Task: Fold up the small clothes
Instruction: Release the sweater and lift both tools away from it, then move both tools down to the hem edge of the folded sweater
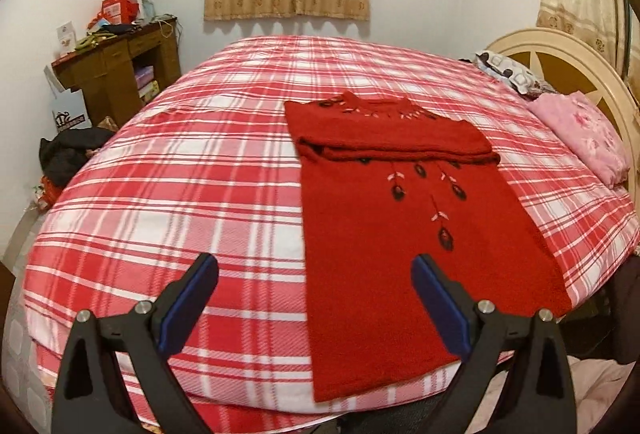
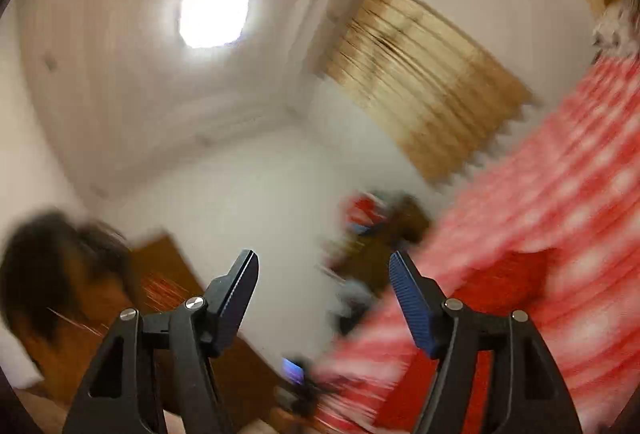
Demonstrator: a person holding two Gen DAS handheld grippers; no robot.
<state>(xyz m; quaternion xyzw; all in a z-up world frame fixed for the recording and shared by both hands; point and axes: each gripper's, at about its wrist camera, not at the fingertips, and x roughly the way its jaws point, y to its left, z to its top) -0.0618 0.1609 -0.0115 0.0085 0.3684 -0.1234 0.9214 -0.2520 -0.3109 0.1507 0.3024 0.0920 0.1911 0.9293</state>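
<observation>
Red sweater [image 1: 404, 218] on bed [image 1: 168, 170], sleeves folded in. Left gripper [image 1: 316, 274], right gripper [image 2: 324, 274] apart, empty. Next: grab near hem, fold far.

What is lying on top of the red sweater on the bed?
Its own sleeves are folded across the red sweater's chest; nothing else. They hide part of the embroidery beneath.

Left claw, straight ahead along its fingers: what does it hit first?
Likely the plaid bed cover, just left of the red sweater. The left claw is open and empty, angled down at the bed; depth is unclear, so it might catch the sweater's left edge.
</observation>
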